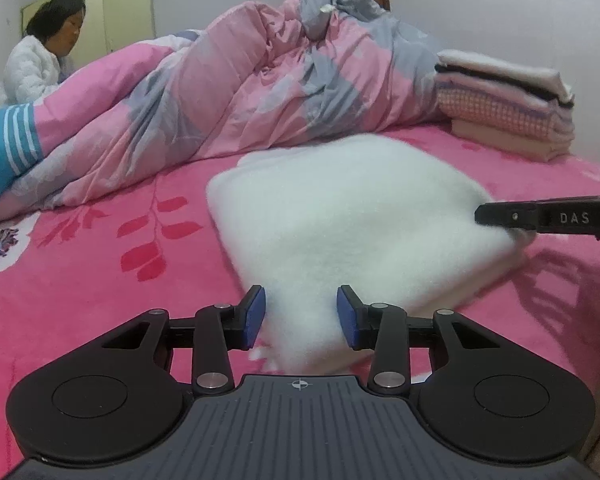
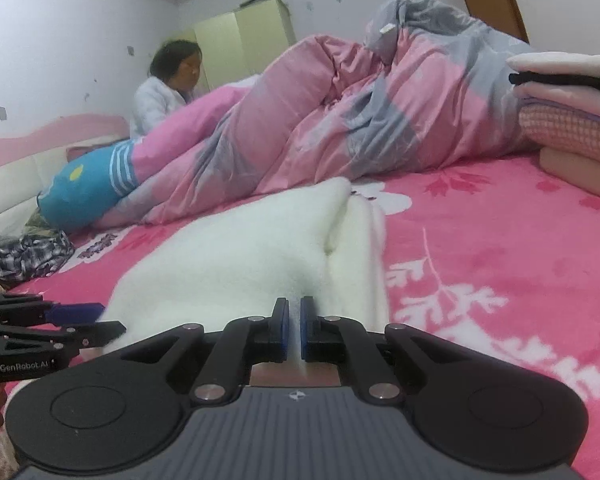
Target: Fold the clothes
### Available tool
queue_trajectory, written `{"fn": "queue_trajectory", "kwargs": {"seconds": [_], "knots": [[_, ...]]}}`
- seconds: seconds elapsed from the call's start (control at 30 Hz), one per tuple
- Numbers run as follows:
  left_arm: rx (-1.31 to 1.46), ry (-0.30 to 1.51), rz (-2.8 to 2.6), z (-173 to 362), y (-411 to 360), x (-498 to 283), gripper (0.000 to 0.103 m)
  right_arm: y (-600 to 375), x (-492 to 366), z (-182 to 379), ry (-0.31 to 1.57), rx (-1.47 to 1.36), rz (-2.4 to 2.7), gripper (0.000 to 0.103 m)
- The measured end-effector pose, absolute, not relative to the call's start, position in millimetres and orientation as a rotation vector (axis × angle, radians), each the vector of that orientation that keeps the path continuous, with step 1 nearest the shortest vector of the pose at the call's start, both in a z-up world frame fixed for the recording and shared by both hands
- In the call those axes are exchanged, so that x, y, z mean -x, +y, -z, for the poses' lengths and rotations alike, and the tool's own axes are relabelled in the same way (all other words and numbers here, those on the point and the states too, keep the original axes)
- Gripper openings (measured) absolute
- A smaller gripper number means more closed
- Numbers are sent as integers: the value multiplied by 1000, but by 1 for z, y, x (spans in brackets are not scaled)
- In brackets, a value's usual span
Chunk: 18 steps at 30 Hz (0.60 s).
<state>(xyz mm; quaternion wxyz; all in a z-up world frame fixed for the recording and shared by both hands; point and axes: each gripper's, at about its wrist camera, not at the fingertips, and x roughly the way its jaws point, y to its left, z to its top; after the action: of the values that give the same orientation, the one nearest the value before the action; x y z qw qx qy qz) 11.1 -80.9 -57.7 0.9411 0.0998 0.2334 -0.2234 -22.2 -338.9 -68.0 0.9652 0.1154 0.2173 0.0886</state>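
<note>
A white fleece garment (image 1: 352,216) lies on the pink floral bed cover (image 1: 100,280), partly folded, with one layer turned over another along its side away from the crumpled pink and grey quilt (image 1: 260,80). The left gripper (image 1: 301,316) is at the near edge of the garment; its jaws stand part way apart with the fleece bunched between the blue pads (image 1: 256,316), though whether the pads actually press on the cloth is hard to tell from this view. The right gripper (image 2: 295,330) is at the garment's other near corner, its jaws pressed almost together on a thin fold of the white fleece, which rises in a ridge from the jaws toward the quilt. In the left wrist view the right gripper shows as a black finger at the garment's right edge; in the right wrist view the left gripper enters from the lower left at the garment's edge. Beyond the garment, against the quilt, sits a stack of folded clothes (image 1: 508,104) in pale pink, black and a pink check. At the quilt's other end lies a blue pillow (image 2: 84,192) with white stripes, and near it a crumpled checked shirt (image 2: 24,256). A person in a white quilted jacket (image 1: 32,68) sits behind the quilt, in front of a pale wardrobe (image 1: 120,8).
</note>
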Motion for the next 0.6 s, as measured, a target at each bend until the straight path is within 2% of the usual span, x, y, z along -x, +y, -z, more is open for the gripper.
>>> {"fn": "queue_trajectory", "kwargs": {"seconds": [0.13,0.33,0.43,0.6], "knots": [[-203,371,443,39,-75,-8,40,-334,16,38,408,-165,-176,6],[-141,407,465,29,-94,-55,39,-322,-26,17,390,-105,-161,6],[-138,512,490,43,-108,-82,40,-315,-54,39,488,-32,-135,6],[-94,503,512,49,-101,-83,40,-315,-61,58,507,31,-141,6]]}}
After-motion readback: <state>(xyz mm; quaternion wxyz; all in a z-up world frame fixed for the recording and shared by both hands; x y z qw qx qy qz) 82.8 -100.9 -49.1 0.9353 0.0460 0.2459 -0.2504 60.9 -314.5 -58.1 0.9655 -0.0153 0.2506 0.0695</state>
